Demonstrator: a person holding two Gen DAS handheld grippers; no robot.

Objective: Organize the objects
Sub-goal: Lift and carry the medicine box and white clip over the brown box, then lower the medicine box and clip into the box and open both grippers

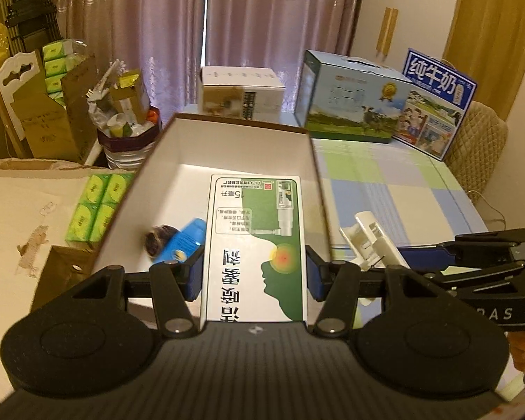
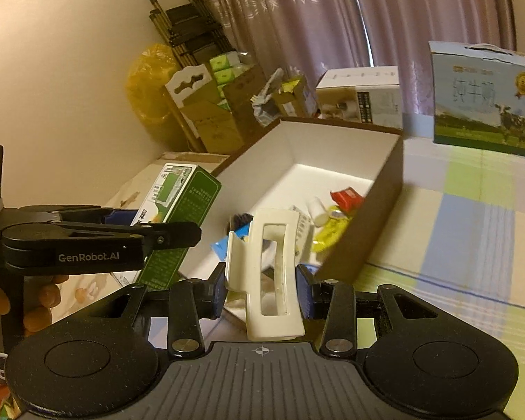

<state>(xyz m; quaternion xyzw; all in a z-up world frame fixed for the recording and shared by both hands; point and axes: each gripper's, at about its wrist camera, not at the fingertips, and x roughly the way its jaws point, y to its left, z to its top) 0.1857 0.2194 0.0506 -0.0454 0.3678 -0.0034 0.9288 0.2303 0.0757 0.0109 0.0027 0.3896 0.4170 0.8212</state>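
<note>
My left gripper (image 1: 254,274) is shut on a green and white medicine carton (image 1: 255,248), held over the open brown box (image 1: 241,147) with its white inside. The right wrist view shows the same carton (image 2: 178,210) from the side, at the left. My right gripper (image 2: 262,287) is shut on a cream hair claw clip (image 2: 267,273), just short of the box's near corner; the clip (image 1: 371,241) also shows in the left wrist view, at the right. In the box lie a blue packet (image 1: 185,241), a dark round thing (image 1: 159,239), a red packet (image 2: 346,197), a yellow item (image 2: 329,234) and a small white bottle (image 2: 318,211).
The box stands on a table with a checked cloth (image 1: 395,182). Milk cartons (image 1: 353,101) and a white box (image 1: 241,91) stand at the table's far edge by the curtain. Left of the table are green tissue packs (image 1: 94,206), a full bin (image 1: 126,133) and cardboard boxes (image 1: 49,119).
</note>
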